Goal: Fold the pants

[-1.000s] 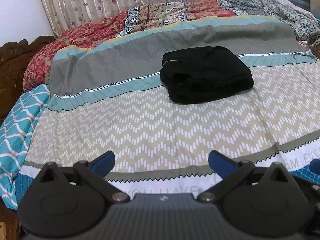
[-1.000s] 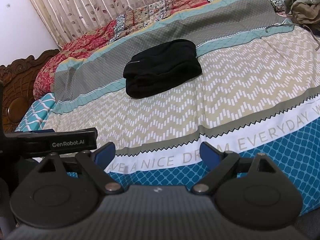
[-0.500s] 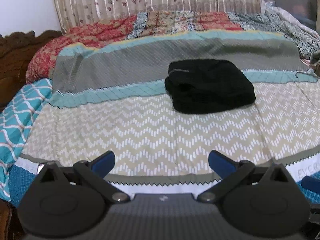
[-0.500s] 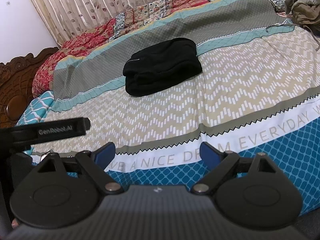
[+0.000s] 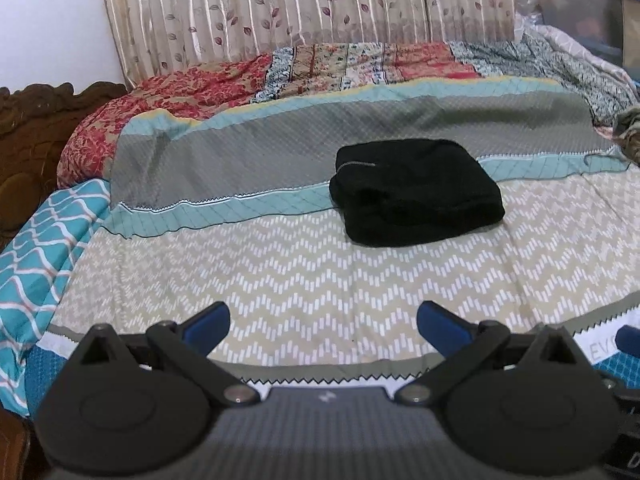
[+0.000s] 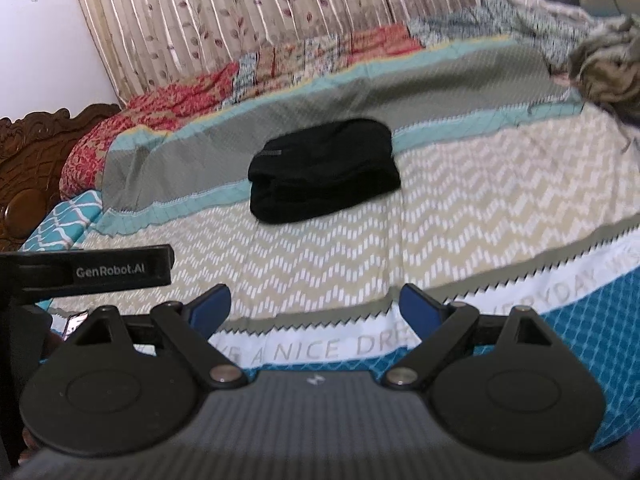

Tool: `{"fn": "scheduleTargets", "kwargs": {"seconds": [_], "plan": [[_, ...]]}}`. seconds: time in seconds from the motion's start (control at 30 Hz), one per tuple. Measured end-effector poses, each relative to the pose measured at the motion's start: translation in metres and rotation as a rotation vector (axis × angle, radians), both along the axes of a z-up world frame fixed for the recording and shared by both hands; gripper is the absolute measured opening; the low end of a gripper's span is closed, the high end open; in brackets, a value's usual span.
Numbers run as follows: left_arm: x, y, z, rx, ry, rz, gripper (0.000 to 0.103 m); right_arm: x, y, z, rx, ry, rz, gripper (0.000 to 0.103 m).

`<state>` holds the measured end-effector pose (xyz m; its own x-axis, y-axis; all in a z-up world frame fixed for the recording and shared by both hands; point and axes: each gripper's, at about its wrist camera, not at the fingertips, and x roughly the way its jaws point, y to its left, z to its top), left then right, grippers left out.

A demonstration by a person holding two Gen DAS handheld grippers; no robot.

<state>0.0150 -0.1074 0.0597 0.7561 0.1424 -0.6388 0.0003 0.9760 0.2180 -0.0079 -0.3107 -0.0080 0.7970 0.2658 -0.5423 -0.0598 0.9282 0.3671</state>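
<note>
Black pants lie folded into a compact stack on the striped bedspread, across its teal and grey bands. The same pants show in the right wrist view, at the middle of the bed. My left gripper is open and empty, well short of the pants, above the zigzag band near the bed's front edge. My right gripper is open and empty too, held over the printed white band. The left gripper's body shows at the left of the right wrist view.
A carved wooden headboard stands at the left. A red patterned quilt runs along the far side under a leaf-print curtain. A crumpled olive garment lies at the far right of the bed.
Both grippers have tilted upward and drawn back a little, so more curtain shows. The pants have not moved. Both grippers stay open.
</note>
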Motion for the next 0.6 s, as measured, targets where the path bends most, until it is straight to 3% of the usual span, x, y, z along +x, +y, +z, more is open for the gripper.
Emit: {"fn": "scheduleTargets", "kwargs": {"seconds": [0.6], "plan": [[-0.007,-0.001,0.009,-0.005,0.004,0.009,0.103,-0.006,0.002,0.013,-0.005,-0.069,-0.018,0.093]]}}
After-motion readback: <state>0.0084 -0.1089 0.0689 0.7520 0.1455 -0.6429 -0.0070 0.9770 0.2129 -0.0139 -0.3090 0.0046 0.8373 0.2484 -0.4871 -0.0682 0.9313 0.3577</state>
